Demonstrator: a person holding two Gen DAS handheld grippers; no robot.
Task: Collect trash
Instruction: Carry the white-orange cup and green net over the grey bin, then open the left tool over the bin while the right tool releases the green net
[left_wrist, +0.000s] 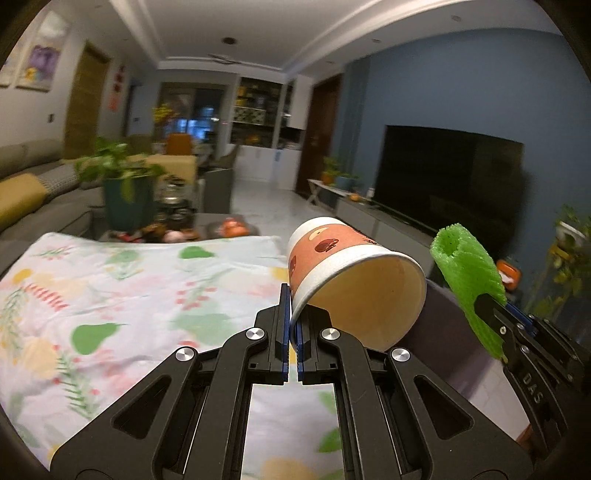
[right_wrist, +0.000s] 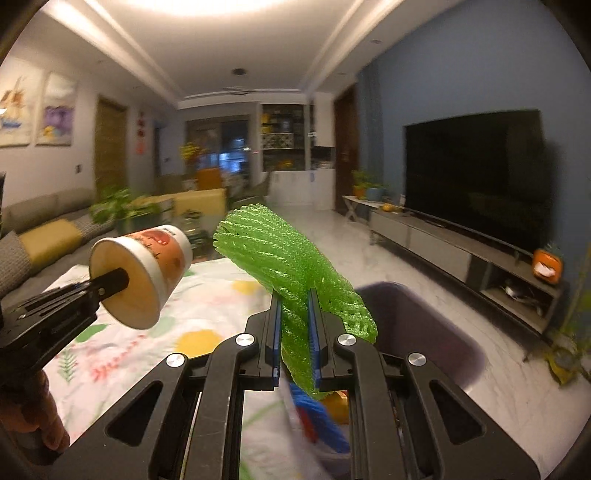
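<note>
My left gripper (left_wrist: 291, 314) is shut on the rim of an orange and white paper cup (left_wrist: 347, 273), which lies tilted in the air with its open mouth toward the camera. In the right wrist view the same paper cup (right_wrist: 147, 266) hangs at the left, held by the left gripper (right_wrist: 110, 282). My right gripper (right_wrist: 293, 325) is shut on a green foam net sleeve (right_wrist: 284, 258), which sticks up and forward. The green foam net sleeve (left_wrist: 467, 269) and the right gripper (left_wrist: 491, 306) also show at the right of the left wrist view. A dark purple bin (right_wrist: 417, 325) sits below, right of the table.
A table with a floral cloth (left_wrist: 129, 295) lies below both grippers. A potted plant (left_wrist: 125, 192) and clutter stand at its far end. Colourful wrappers (right_wrist: 317, 417) lie under the right gripper. A sofa (right_wrist: 48, 236) runs along the left, a TV (right_wrist: 476, 177) on its cabinet along the right. A hand (right_wrist: 33, 417) holds the left gripper.
</note>
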